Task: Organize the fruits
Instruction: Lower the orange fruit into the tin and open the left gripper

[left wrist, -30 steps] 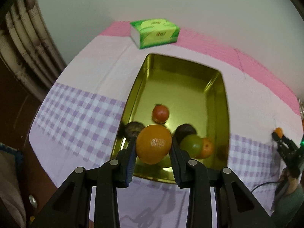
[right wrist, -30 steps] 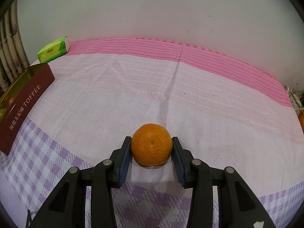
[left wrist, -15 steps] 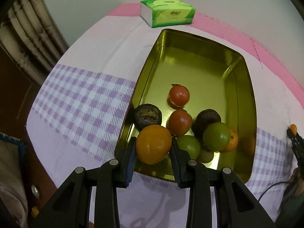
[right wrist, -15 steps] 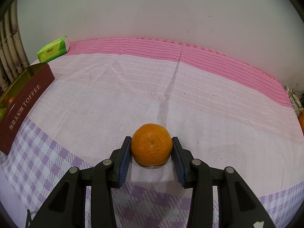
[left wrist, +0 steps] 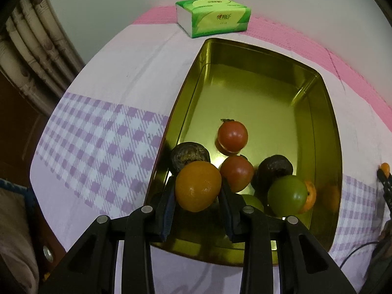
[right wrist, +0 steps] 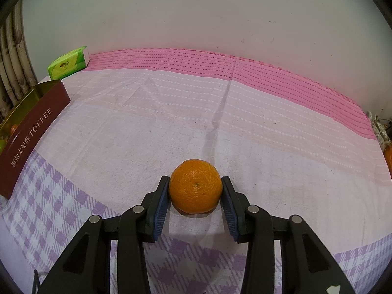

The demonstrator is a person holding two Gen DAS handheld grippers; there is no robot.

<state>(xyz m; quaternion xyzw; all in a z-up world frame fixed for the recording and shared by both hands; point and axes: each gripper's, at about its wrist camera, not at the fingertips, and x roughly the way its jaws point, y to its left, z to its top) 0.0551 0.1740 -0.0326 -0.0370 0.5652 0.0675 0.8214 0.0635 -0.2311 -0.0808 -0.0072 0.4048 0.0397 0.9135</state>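
Observation:
My left gripper (left wrist: 198, 191) is shut on an orange (left wrist: 198, 185) and holds it over the near left corner of a gold tin tray (left wrist: 259, 90). The tray holds two red tomatoes (left wrist: 232, 136), two dark wrinkled fruits (left wrist: 189, 153), green fruits (left wrist: 287, 194) and a small orange (left wrist: 310, 197). My right gripper (right wrist: 195, 191) is shut on another orange (right wrist: 195, 186) that rests on the tablecloth. The tray also shows in the right wrist view (right wrist: 29, 132) at the far left, its dark red side facing me.
A green tissue pack (left wrist: 213, 17) lies behind the tray by the wall; it also shows in the right wrist view (right wrist: 68, 65). The cloth (right wrist: 196, 112) is pink at the back and purple checked near me. Pipes (left wrist: 29, 56) run down the left.
My left gripper has moved forward and lower over the tray with its orange, so more of the fruit in the tray shows. The right gripper and its orange have not moved.

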